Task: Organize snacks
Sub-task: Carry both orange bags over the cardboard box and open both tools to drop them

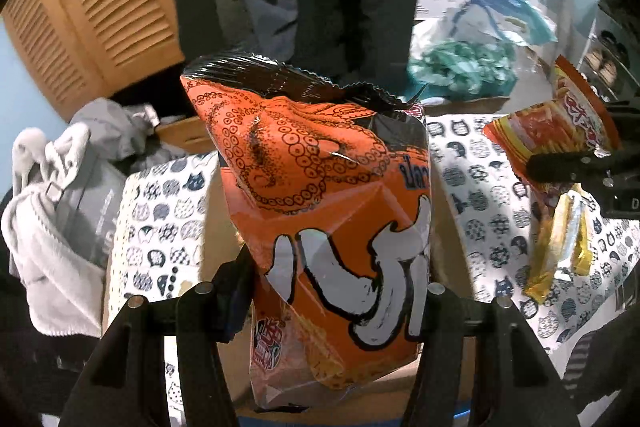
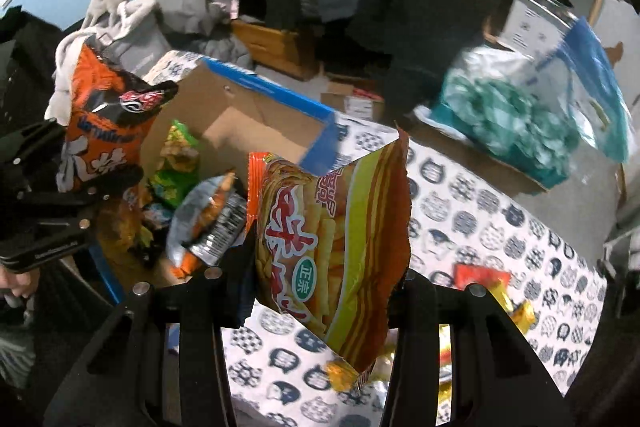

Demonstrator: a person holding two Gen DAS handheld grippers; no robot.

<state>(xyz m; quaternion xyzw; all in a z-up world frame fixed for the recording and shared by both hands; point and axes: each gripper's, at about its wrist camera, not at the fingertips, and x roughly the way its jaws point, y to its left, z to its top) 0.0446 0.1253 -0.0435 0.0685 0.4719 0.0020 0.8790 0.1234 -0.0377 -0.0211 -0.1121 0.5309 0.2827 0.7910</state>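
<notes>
Orange bag (image 1: 332,211), frame centre, is clamped by left gripper (image 1: 336,291); right gripper (image 2: 320,283) clamps striped bag (image 2: 340,239). Lower each upright into box (image 2: 256,87), upper left.

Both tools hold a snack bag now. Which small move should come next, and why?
Probably lower the left tool and release its orange octopus-print bag into the blue-edged cardboard box. In the right wrist view that bag already hangs over the box's left side, where other snack packets lie. The right tool holds its yellow-striped bag beside the box, over the cat-print cloth.
</notes>
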